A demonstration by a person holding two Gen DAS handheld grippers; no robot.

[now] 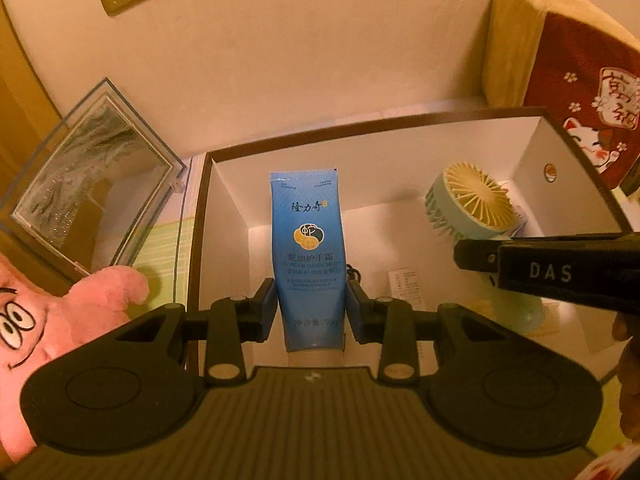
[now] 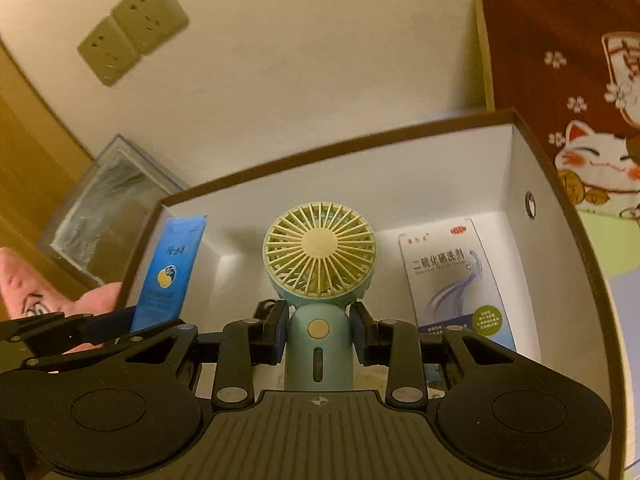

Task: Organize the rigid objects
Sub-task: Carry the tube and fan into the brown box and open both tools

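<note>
Cream wall behind, an open white box [image 1: 224,208] below. Left gripper [image 1: 311,304] clamps the hand-cream tube [image 1: 308,248] mid-body over the box: light, squashy, slippery. Right gripper [image 2: 320,332] pinches the mini fan [image 2: 320,256] by its stiff handle; its grille looks fragile.

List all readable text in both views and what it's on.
"DAS": right gripper, on its side.
"隆力奇", "蛇油护手霜", "净含量:50g": blue hand cream tube; its smaller lines are blurred.
"二硫化硒洗剂": white medicine box; green badge text too small.
Red cat cloth: characters blurred.
Paper label on box floor: unreadable.
</note>
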